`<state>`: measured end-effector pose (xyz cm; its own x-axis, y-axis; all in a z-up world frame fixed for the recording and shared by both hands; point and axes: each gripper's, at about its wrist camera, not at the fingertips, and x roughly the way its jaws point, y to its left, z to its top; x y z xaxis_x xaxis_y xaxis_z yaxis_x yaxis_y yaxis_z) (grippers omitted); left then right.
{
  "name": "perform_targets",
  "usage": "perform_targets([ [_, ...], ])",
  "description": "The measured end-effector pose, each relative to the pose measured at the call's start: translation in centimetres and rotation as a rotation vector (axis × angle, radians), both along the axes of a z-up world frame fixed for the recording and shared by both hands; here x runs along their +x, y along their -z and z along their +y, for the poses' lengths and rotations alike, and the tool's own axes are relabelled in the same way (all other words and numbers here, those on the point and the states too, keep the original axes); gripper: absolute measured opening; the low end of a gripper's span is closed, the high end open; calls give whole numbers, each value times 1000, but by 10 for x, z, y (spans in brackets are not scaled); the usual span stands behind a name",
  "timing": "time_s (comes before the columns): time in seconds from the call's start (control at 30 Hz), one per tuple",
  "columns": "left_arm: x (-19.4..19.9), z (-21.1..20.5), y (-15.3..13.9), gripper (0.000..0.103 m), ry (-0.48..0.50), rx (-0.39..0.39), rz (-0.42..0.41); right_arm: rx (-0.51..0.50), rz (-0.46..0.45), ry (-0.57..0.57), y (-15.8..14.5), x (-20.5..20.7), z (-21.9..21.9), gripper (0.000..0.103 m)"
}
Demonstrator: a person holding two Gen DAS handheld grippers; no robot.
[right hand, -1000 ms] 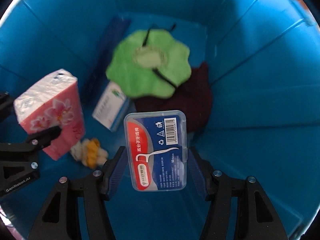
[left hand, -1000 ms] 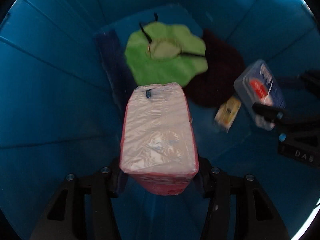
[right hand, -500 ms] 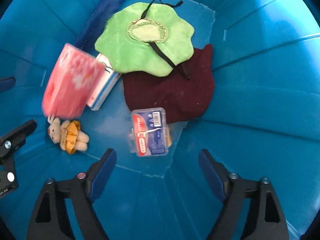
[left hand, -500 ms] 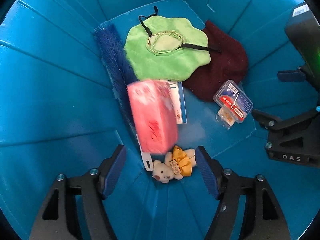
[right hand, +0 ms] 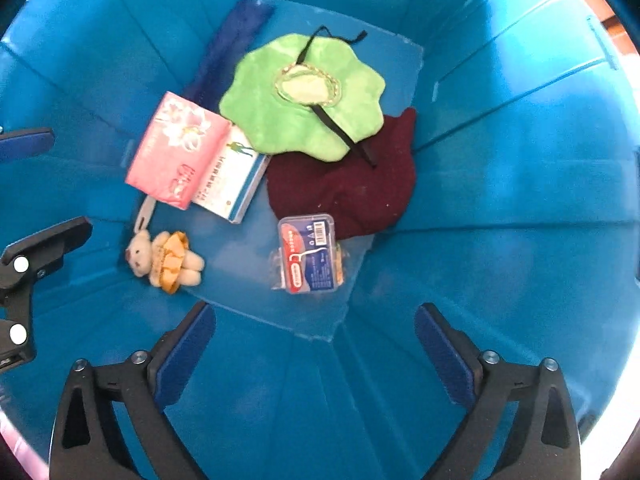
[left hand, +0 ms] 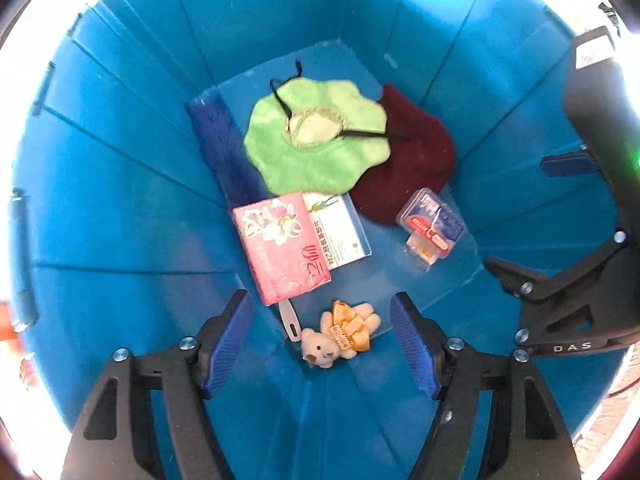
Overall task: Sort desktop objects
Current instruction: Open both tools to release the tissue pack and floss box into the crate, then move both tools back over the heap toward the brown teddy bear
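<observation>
Both claws hung open and empty over the blue bin (left hand: 120,168): the left gripper (left hand: 320,340) had just spread its jaws, the right gripper (right hand: 312,354) had just opened wider, nothing between either. Below, on the bin floor: pink tissue pack (left hand: 280,248) lying half on a white box (left hand: 340,232), floss-pick case (right hand: 310,254) beside the maroon cloth (right hand: 348,192), teddy (right hand: 164,260), green pouch (right hand: 300,96). Those looked sorted; anything left on the desk was out of view.

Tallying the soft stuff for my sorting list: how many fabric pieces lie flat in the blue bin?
2: a green cloth near the bin's back, and a maroon cloth partly under its edge. More might be hidden underneath.
</observation>
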<state>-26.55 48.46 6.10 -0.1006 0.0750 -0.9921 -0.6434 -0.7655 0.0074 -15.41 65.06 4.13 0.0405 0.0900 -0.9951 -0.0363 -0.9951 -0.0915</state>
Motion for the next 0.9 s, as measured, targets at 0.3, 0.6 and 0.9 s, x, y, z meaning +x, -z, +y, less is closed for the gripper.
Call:
perform_targets([
  [0.3, 24, -16, -40, 70, 25, 45, 91, 24, 76, -27, -39, 17, -21, 102],
  [0.6, 34, -70, -78, 70, -41, 95, 209, 36, 191, -80, -82, 12, -73, 102],
  [0.9, 50, -166, -121, 70, -165, 229, 343, 48, 354, -175, -126, 1, -159, 102],
])
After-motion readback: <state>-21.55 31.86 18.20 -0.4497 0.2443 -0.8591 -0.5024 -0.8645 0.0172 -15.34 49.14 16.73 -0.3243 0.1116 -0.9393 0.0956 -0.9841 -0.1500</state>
